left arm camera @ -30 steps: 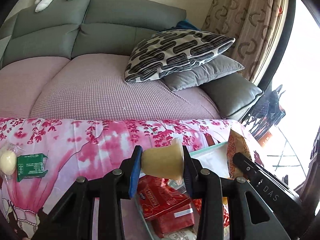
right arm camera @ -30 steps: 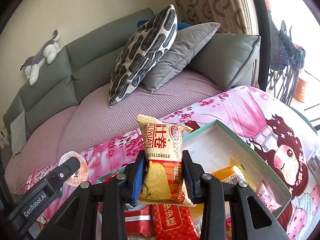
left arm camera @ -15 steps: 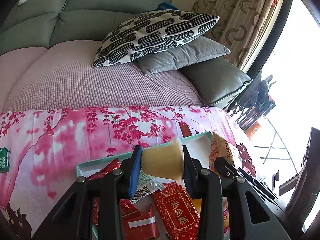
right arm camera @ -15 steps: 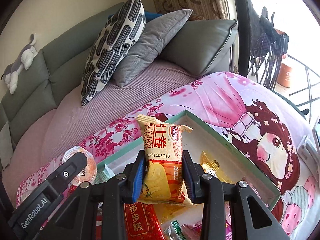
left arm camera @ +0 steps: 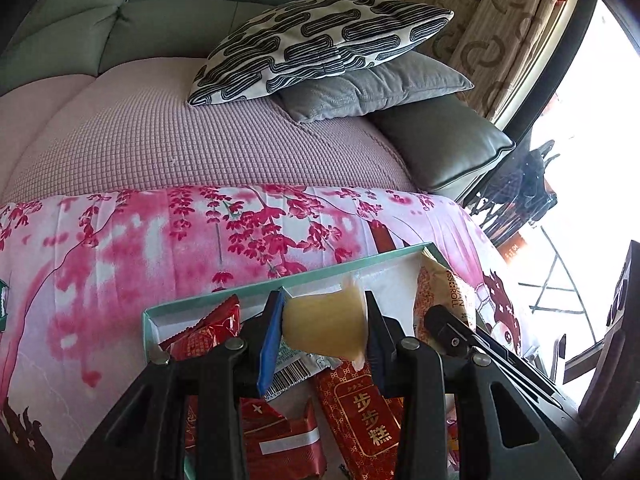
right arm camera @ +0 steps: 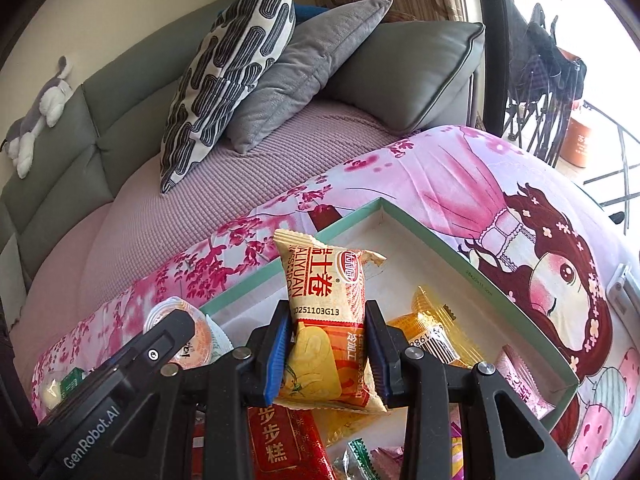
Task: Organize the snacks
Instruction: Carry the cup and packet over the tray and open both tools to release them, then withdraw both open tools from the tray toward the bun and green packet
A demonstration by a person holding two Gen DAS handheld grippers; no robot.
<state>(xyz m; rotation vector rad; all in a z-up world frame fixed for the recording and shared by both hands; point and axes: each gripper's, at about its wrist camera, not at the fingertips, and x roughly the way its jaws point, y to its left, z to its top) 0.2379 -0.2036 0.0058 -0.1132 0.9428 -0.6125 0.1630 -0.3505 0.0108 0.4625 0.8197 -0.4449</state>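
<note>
My left gripper (left arm camera: 325, 330) is shut on a pale yellow jelly cup (left arm camera: 326, 326), held above the near left part of a shallow mint-rimmed box (left arm camera: 224, 294). In the right wrist view my right gripper (right arm camera: 327, 350) is shut on a cream and orange egg-roll packet (right arm camera: 326, 300), upright over the same box (right arm camera: 448, 248). The box holds several wrapped snacks, among them a red cake packet (left arm camera: 366, 416) and a yellow wrapper (right arm camera: 434, 328). The jelly cup (right arm camera: 188, 328) and the left gripper's body show at the left of the right wrist view.
The box lies on a pink blossom-print cloth (left arm camera: 160, 248) before a sofa with a mauve seat cover (left arm camera: 200, 140). Patterned and grey pillows (left arm camera: 320, 44) lie at the back. A green packet (right arm camera: 72, 376) and a round sweet rest on the cloth, left of the box.
Both grippers have sunk toward the box with their snacks still gripped. In the left wrist view the box has slid from the right edge to beneath the jelly cup.
</note>
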